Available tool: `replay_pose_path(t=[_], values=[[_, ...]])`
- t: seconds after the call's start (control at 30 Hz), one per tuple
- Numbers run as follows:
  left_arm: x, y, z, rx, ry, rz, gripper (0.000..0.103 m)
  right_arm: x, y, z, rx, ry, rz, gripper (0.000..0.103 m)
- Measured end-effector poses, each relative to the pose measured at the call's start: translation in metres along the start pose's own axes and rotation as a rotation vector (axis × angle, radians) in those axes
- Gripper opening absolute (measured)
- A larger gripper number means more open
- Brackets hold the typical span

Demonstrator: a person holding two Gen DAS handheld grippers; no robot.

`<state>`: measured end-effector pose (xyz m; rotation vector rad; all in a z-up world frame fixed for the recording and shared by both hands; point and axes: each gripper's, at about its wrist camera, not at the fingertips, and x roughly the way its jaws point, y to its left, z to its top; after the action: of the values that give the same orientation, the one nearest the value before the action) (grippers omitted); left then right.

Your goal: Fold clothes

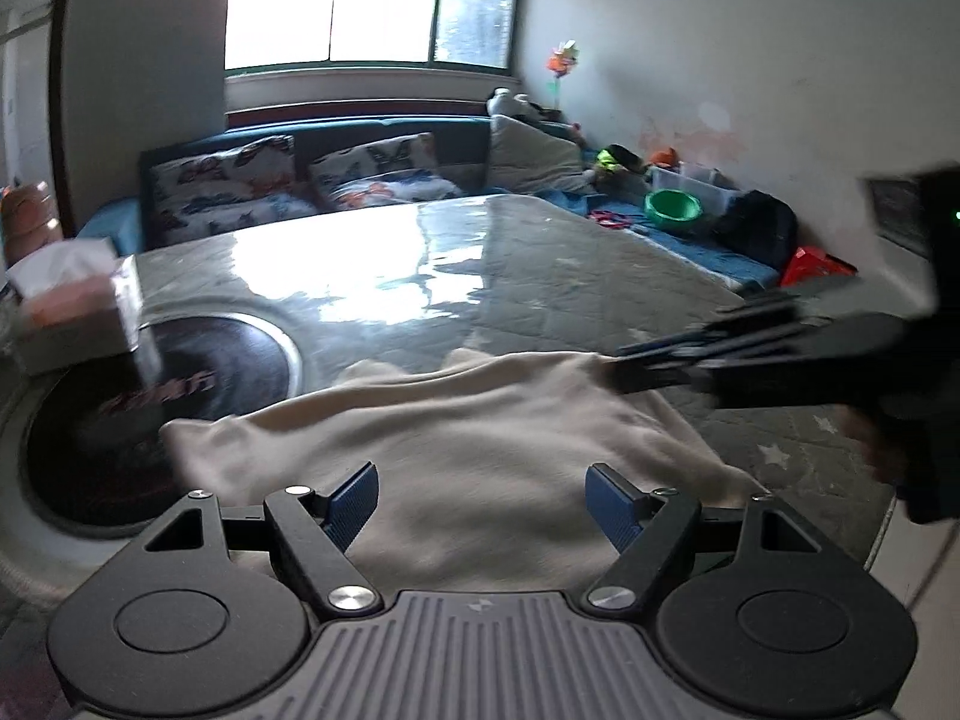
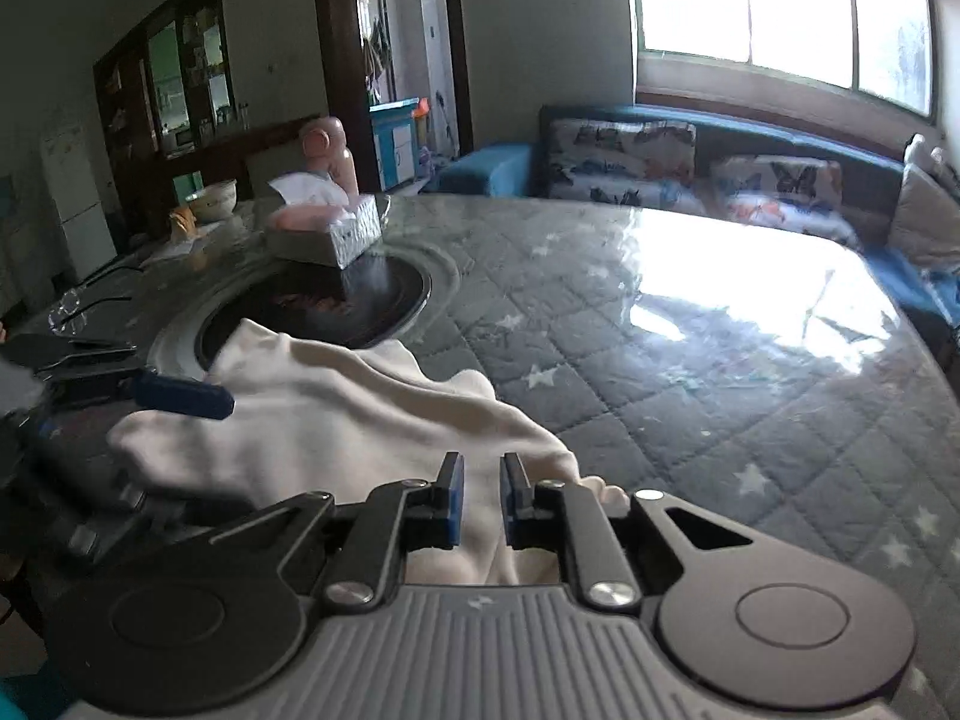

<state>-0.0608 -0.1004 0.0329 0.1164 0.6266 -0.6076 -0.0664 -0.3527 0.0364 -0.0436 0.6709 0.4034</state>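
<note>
From the left wrist view, the left gripper (image 1: 482, 504) hangs over a cream cloth (image 1: 432, 432) with its jaws spread wide; the blue pads (image 1: 354, 501) stand apart above the fabric and press on nothing. The cloth lies rumpled on the near part of a quilted, star-printed table (image 1: 540, 276) under a glossy clear cover, its left edge reaching onto a round dark inset (image 1: 180, 372) sunk in the tabletop. The right gripper (image 1: 636, 363) comes in from the right, blurred, its tips at the cloth's far right corner; whether they pinch the fabric cannot be told here. A tissue box (image 1: 72, 312) sits at the left by the inset, and a sofa (image 1: 312, 180) with butterfly cushions runs under the window (image 1: 372, 0), with a green bowl (image 1: 673, 209) farther right. From the right wrist view, the right gripper (image 2: 483, 501) has its jaws drawn nearly together, a narrow gap between the pads, with a raised fold of the cloth (image 2: 336, 420) running up between them; it looks pinched, though the contact itself is not clear. The cloth spreads away to the left toward the inset (image 2: 372, 294). The left gripper (image 2: 180, 394) shows at the left edge, one blue finger over the cloth's far side. The tissue box (image 2: 327, 231) stands beyond the inset.
</note>
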Motion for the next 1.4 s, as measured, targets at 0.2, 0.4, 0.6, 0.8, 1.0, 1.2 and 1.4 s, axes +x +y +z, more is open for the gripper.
replay_pose_path(t=[0.2, 0.4, 0.6, 0.8, 1.0, 1.2, 1.4], values=[[0.011, -0.011, -0.008, 0.027, 0.032, -0.06, 0.079, 0.011, -0.003, 0.004, 0.017, 0.027, 0.008, 0.014], [0.016, -0.013, -0.014, 0.028, 0.051, -0.068, 0.079, 0.025, 0.01, 0.025, -0.011, 0.046, 0.083, 0.016], [0.016, -0.012, -0.018, 0.025, 0.056, -0.076, 0.079, 0.067, 0.03, 0.039, -0.064, 0.104, 0.103, 0.016], [0.013, -0.008, -0.02, 0.016, 0.046, -0.086, 0.079, 0.073, 0.029, 0.041, -0.043, 0.101, 0.079, 0.015], [-0.003, 0.012, -0.015, -0.024, 0.008, -0.036, 0.079, 0.056, 0.043, 0.045, -0.093, 0.079, 0.136, 0.015], [-0.009, 0.045, -0.021, -0.102, 0.024, 0.024, 0.079, 0.072, 0.057, 0.042, -0.127, 0.111, 0.115, 0.015], [-0.023, 0.054, -0.021, -0.125, -0.01, 0.037, 0.08, 0.039, 0.057, 0.037, -0.136, 0.06, 0.164, 0.015]])
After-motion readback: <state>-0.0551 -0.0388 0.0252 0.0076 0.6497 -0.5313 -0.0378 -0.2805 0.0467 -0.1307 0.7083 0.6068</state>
